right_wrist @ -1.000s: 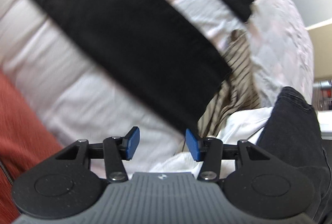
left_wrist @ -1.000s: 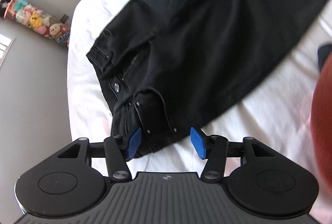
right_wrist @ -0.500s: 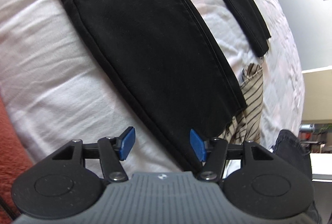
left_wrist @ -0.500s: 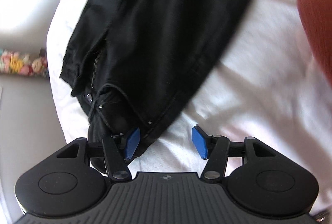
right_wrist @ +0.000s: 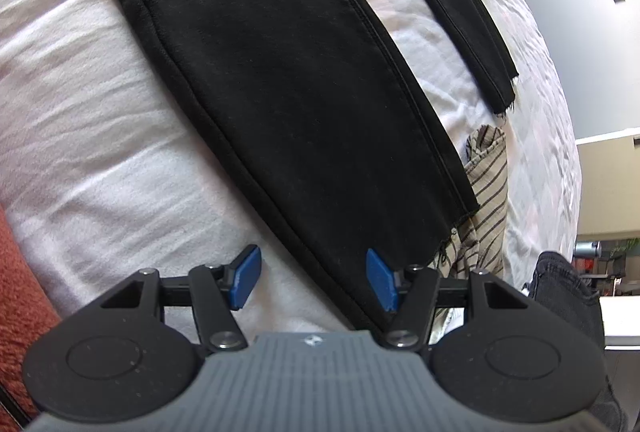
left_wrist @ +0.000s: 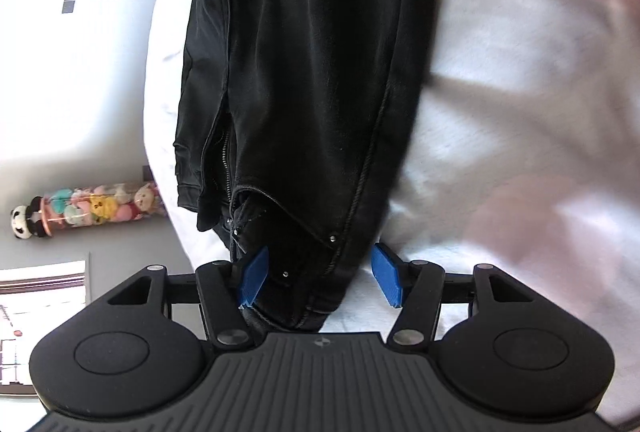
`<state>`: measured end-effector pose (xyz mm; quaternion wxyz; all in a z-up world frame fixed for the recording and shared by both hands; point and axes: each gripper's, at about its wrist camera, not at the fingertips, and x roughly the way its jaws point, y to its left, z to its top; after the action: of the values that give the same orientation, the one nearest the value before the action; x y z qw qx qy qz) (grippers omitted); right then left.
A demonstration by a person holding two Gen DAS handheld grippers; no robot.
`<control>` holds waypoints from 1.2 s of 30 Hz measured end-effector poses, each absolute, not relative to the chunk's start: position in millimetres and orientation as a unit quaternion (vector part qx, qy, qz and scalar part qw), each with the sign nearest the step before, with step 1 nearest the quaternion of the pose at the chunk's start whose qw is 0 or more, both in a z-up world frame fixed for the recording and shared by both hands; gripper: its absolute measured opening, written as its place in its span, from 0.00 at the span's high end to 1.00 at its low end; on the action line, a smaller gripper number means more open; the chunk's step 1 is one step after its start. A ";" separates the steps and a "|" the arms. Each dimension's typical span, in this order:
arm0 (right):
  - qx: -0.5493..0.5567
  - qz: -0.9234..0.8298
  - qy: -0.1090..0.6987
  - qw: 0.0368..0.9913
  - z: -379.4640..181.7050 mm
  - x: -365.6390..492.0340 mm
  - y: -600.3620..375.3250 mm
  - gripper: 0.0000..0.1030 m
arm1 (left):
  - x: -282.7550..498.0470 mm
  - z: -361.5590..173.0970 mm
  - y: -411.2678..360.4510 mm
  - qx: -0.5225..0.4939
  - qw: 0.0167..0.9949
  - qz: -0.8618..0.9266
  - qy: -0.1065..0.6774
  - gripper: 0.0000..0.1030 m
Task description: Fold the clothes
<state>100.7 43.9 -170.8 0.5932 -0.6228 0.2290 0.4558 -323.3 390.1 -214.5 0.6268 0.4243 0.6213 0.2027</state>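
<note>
Black jeans (left_wrist: 312,72) lie spread on a white bed (left_wrist: 520,112). In the left wrist view my left gripper (left_wrist: 320,280) is open, its blue pads (left_wrist: 252,276) on either side of the waistband corner by the pocket rivets. In the right wrist view my right gripper (right_wrist: 312,280) is open over the hem end of the nearer trouser leg (right_wrist: 280,80); the leg's edge passes between the pads (right_wrist: 382,280). The second leg (right_wrist: 452,12) lies farther back, with a frayed hem.
A striped beige garment (right_wrist: 488,200) lies crumpled under the leg hem. Another dark garment (right_wrist: 568,296) sits at the bed's right. Red-orange cloth (right_wrist: 20,296) is at the lower left. A tube of plush toys (left_wrist: 88,208) lies on the grey floor beside the bed.
Both grippers have moved in on the jeans: the left one swung round to straddle the waistband corner, the right one came down to the leg hem. Both stayed open.
</note>
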 end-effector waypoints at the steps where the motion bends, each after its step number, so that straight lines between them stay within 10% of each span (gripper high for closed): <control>1: -0.622 0.456 0.229 0.594 -171.4 101.8 44.5 0.40 | -323.3 -220.1 390.0 0.438 0.619 0.202 0.619 0.35; 11: -0.603 0.451 0.224 0.619 -173.6 98.6 34.9 0.45 | -326.0 -255.9 387.1 0.522 0.568 0.229 0.594 0.47; 16: -0.596 0.445 0.225 0.629 -172.0 97.2 31.4 0.47 | -312.2 -234.8 407.5 0.361 0.633 0.244 0.640 0.75; 32: -0.575 0.444 0.240 0.643 -173.4 102.3 30.0 0.47 | -311.7 -107.1 461.3 0.084 0.769 0.306 0.555 0.67; 36: -0.573 0.444 0.245 0.643 -174.3 103.5 31.2 0.47 | -312.4 -107.0 500.3 -0.011 0.773 0.364 0.519 0.83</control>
<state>103.5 31.2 -174.3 0.6432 -0.5734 0.2455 0.4441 -312.4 500.3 -107.0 0.7729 -0.0109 0.5193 0.3643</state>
